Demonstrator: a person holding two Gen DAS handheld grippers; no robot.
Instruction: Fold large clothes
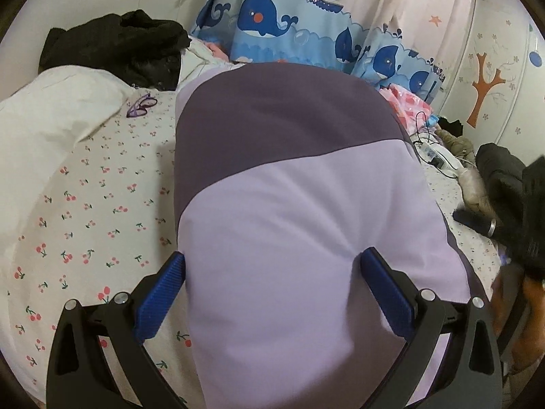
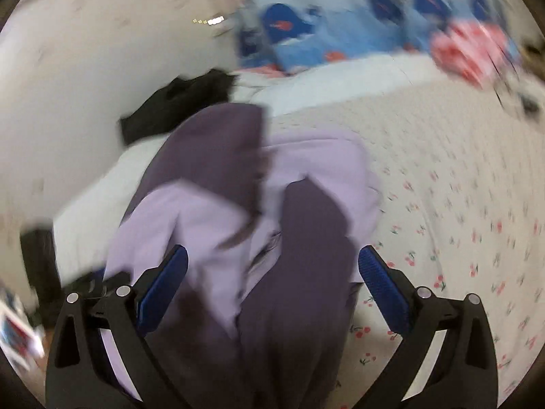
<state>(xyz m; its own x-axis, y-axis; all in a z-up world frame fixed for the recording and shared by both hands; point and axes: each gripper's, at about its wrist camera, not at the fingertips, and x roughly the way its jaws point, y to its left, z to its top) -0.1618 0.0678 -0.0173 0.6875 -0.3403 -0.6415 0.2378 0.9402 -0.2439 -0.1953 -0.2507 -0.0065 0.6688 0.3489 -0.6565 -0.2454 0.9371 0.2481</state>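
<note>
Both jaws stand wide apart, gripping nothing, on my left gripper (image 1: 272, 260) and right gripper (image 2: 272, 260). Between each pair runs the lilac-and-purple garment (image 1: 289, 204), its long axis stretching straight ahead over the cherry-print bed (image 1: 85, 204). Neither gripper seems nearer, I judge.

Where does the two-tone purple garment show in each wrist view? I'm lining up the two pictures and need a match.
Left wrist: the two-tone lilac and dark purple fabric garment fills the centre, running down between the open tongs.
Right wrist: it lies centre-left, crumpled, again between the open tongs; the view is blurred.
Shared landmark: the blue whale-print curtain at the top of both.
</note>
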